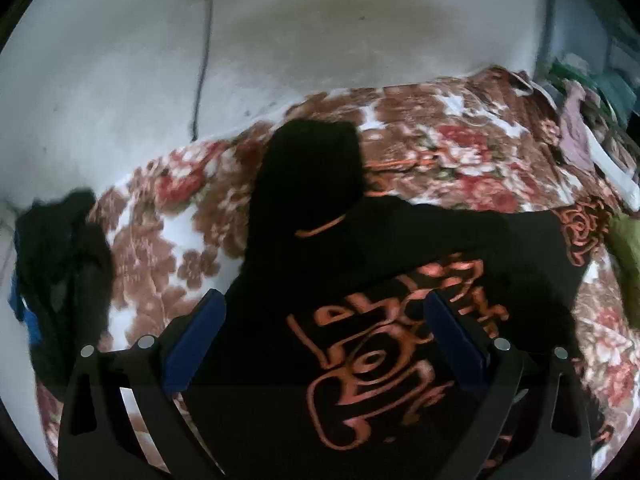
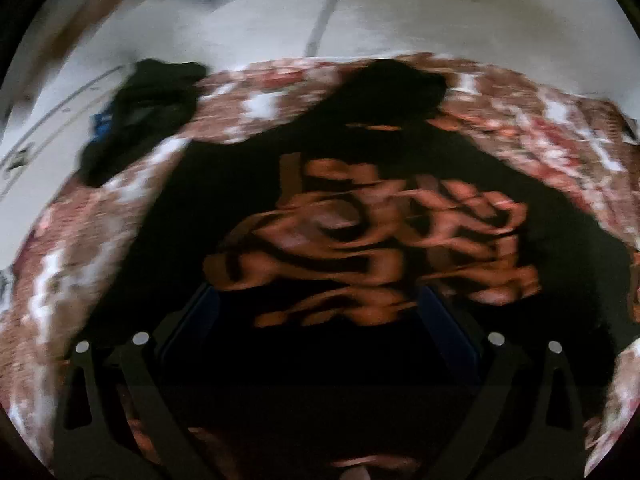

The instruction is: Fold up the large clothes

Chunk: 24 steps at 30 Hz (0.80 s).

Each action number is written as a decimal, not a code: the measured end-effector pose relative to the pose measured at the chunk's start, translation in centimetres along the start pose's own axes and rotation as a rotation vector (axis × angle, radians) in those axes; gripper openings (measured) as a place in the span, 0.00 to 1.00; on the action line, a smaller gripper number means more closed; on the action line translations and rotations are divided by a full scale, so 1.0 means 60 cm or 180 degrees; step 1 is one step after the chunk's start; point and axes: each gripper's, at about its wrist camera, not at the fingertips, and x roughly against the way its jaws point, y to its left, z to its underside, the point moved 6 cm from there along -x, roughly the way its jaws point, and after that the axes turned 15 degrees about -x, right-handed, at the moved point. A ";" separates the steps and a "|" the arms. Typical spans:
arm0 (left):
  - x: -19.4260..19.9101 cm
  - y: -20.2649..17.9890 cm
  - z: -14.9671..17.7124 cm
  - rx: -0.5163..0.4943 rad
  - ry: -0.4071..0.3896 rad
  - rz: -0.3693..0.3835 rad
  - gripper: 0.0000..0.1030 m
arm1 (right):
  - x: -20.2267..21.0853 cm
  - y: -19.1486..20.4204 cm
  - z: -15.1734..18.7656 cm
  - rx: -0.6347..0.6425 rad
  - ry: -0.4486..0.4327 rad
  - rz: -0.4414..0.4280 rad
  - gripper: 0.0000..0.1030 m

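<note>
A home bedroom: floral blanket [image 1: 440, 148] over a bed, clothes heaped [image 1: 580, 136] alongside, plain wall [image 1: 320, 40].

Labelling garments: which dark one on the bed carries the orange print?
The spread black hoodie under the left gripper; the crumpled dark pile at the bed's left edge shows none.

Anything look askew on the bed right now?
The black hoodie lies flat on the floral blanket, print up, hood out. Only a crumpled dark clothes pile hangs at the blanket's left edge.

Floral bedspread [image 1: 460, 140], black hoodie [image 1: 400, 240] spread flat, dark clothes pile [image 1: 60, 272]
</note>
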 end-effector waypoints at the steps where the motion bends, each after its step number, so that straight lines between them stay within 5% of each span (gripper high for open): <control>1: -0.015 0.000 0.017 -0.0062 0.0052 -0.0058 0.95 | -0.008 -0.030 -0.016 -0.0020 -0.0013 0.0109 0.96; 5: -0.084 -0.003 0.089 -0.0263 0.0247 -0.0249 0.95 | -0.037 -0.107 -0.071 -0.0255 -0.0055 0.0206 0.96; 10: -0.145 -0.005 0.152 -0.0052 0.0381 -0.0178 0.95 | -0.102 -0.142 -0.114 -0.0258 -0.0036 0.0251 0.96; 16: -0.203 -0.009 0.221 0.0134 0.0543 -0.0117 0.95 | -0.158 -0.200 -0.093 -0.0092 0.0167 0.0434 0.96; 24: -0.214 0.016 0.267 0.0365 0.0713 -0.0113 0.96 | -0.127 -0.264 -0.086 -0.0134 0.0306 0.0433 0.95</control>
